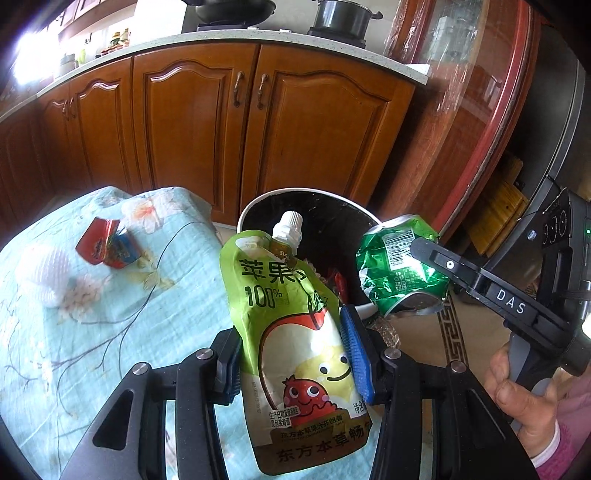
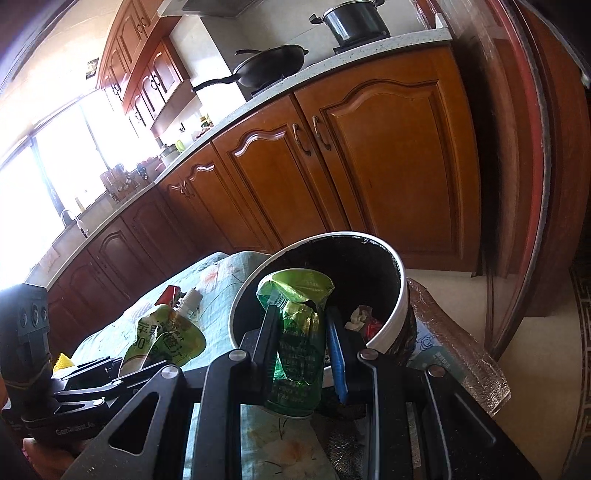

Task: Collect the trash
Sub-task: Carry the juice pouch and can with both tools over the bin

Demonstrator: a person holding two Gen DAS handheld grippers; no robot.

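1. The green juice pouch (image 1: 295, 354) stands upright between the blue pads of the left tongs (image 1: 295, 354), which are clamped on its lower half; its white cap points up, in front of the bin's rim as the left wrist view sees it.
2. The crushed green can (image 2: 295, 347) is gripped by the right tongs (image 2: 301, 350), pinched at its middle, with its top end over the bin's opening in the right wrist view.
3. The bin (image 1: 258, 206) has a white rim and a black liner; red and white scraps lie inside it.
4. In the left wrist view, a hand (image 1: 524, 402) in a pink sleeve grips the handle of the right tongs.
5. On the floral blue cloth (image 1: 110, 314), a red wrapper (image 1: 107, 245) and a white foam net (image 1: 46, 273) lie near each other, well apart from the bin.
6. Behind stand wooden cabinets (image 1: 207, 125) under a pale worktop (image 1: 147, 46) carrying a wok (image 2: 271, 68) and a pot (image 2: 354, 22).
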